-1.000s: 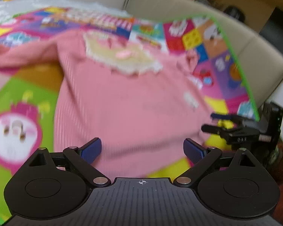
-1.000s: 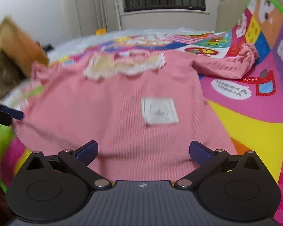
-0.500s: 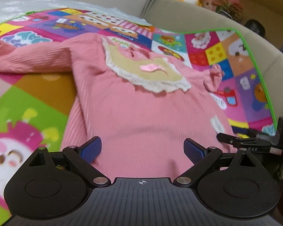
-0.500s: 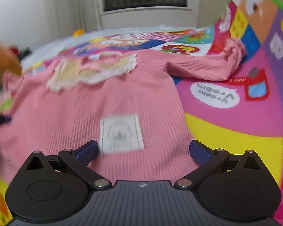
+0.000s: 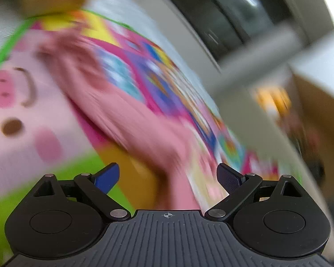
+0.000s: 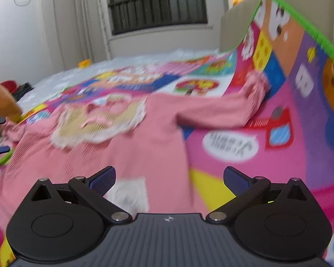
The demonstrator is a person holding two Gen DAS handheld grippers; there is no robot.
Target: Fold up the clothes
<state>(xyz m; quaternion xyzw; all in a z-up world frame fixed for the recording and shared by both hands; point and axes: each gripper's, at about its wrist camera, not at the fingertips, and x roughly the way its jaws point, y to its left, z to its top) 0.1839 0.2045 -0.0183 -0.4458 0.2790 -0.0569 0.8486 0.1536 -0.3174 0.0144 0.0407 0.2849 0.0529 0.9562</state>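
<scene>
Pink sweater (image 6: pixel 113 153) flat on play mat (image 6: pixel 289 138), both hand-held grippers agape

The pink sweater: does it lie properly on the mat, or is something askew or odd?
The pink sweater lies spread face up on the play mat, not folded yet. One oddity: the mat's far right part bends up against the sofa, and the sleeve cuff reaches that bend. No damage visible.

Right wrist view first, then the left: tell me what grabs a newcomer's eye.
In the right wrist view, the pink sweater lies spread face up on the bright cartoon play mat, its cream lace collar toward the window and one sleeve stretched toward the sofa. The open right gripper hovers over its hem. The left wrist view is motion-blurred, showing the other sleeve ahead of the open left gripper.
</scene>
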